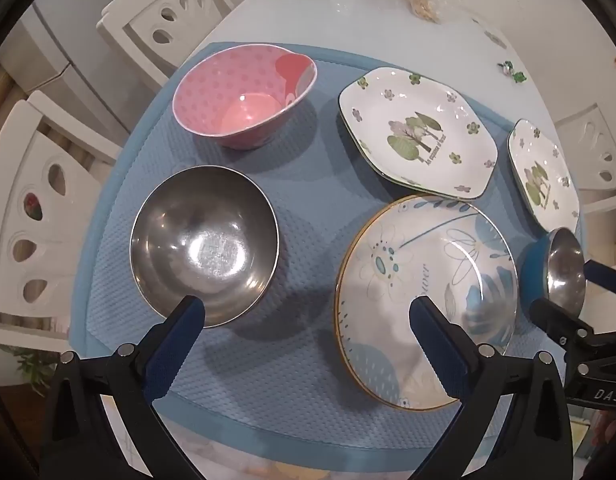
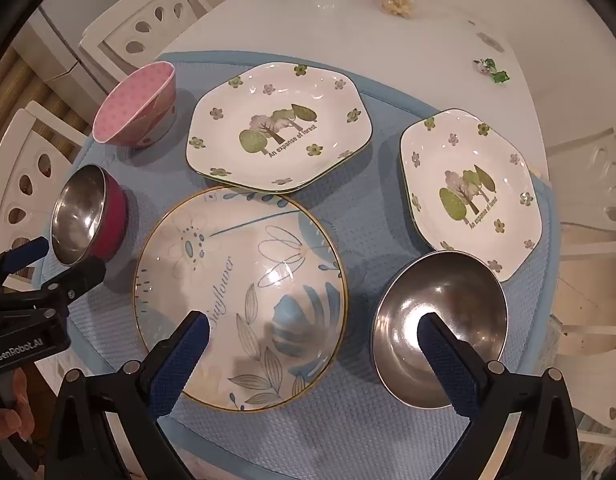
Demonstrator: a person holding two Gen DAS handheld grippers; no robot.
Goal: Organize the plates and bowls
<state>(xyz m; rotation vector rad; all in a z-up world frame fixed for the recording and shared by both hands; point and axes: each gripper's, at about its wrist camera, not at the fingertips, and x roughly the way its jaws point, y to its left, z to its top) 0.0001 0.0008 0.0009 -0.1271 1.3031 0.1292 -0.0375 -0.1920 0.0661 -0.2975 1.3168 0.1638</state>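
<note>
On the blue mat (image 2: 348, 420), still lying apart, nothing stacked: sunflower plate (image 2: 243, 292) at six o'clock, two forest plates (image 2: 279, 128) toward twelve and two, three bowls (image 2: 440, 324) around. Hovering above, left gripper (image 1: 308, 328) and right gripper (image 2: 314, 336), jaws gaping wide, holding nothing.

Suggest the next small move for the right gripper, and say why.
Probably lower the open right gripper onto the rim of the steel bowl with the blue outside. Its right finger already hangs over that bowl, nothing is held, and the matching steel bowl with the red outside sits apart across the round sunflower plate.
</note>
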